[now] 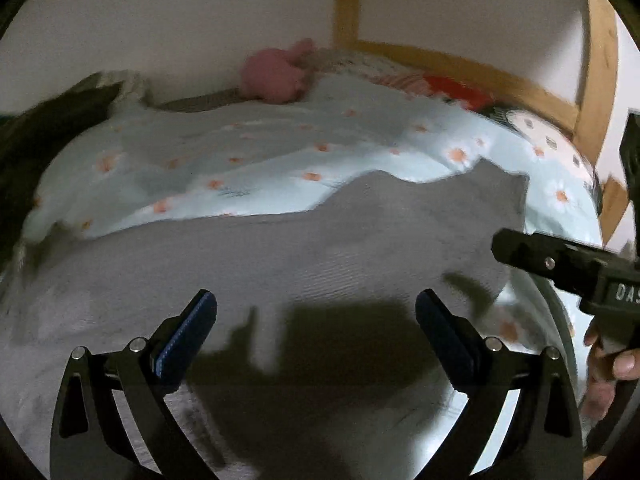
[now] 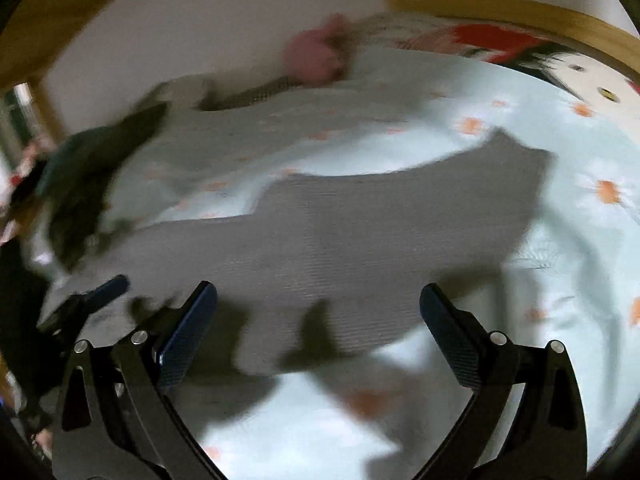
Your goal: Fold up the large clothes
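A large grey ribbed garment [image 1: 280,256] lies spread flat on a pale blue daisy-print bed cover [image 1: 240,148]. My left gripper [image 1: 316,332] hovers open over its near part, nothing between the fingers. In the same view the right gripper's black body enters from the right edge, with a hand under it. The right wrist view shows the grey garment [image 2: 360,232] too, and my right gripper [image 2: 318,328] is open above its near right edge, holding nothing. A finger of the left gripper [image 2: 108,286] shows at the left.
A pink plush toy [image 1: 276,76] sits at the far side by the wall. Dark clothes [image 2: 84,176] lie piled at the left. A red and white cushion [image 1: 460,92] rests against the wooden bed frame [image 1: 472,68] at the back right.
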Demonstrator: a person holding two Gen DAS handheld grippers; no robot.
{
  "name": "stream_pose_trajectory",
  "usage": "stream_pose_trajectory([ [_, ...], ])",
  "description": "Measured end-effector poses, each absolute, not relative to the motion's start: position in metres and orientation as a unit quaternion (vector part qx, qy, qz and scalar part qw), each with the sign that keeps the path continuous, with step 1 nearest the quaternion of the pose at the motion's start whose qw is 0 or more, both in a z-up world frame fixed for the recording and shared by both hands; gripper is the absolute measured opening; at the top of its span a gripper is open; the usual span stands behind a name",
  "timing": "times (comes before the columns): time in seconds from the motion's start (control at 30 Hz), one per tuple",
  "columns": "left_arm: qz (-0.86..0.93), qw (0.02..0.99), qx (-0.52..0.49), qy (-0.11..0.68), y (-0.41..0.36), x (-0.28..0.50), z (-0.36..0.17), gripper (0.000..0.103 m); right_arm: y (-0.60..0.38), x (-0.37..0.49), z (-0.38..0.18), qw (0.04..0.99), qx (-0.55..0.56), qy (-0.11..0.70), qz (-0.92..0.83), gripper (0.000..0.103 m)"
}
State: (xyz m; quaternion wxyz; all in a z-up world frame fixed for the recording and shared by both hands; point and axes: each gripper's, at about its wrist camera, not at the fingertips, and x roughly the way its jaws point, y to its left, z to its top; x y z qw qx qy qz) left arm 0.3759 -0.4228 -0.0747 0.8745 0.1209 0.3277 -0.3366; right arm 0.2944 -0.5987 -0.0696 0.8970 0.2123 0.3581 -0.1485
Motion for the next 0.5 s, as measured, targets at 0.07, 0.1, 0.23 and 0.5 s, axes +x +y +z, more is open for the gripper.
stream_pose_trajectory([
  [0.07,-0.33,0.873,0.142,0.33,-0.453,0.376,-0.087,0.098,-0.626,0.295,-0.08,0.886,0.226,0.365,-0.177,0.099],
  [0.1,-0.325,0.87,0.15,0.339,-0.464,0.379,-0.095,0.098,-0.64,0.296,-0.086,0.88,0.234,0.368,-0.189,0.099],
  [0.23,-0.307,0.844,0.162,0.409,-0.485,0.395,-0.126,0.099,-0.69,0.302,-0.115,0.855,0.299,0.376,-0.193,0.099],
  [0.5,-0.312,0.845,0.147,0.408,-0.479,0.4,-0.131,0.099,-0.718,0.34,-0.121,0.848,0.343,0.35,-0.201,0.1],
])
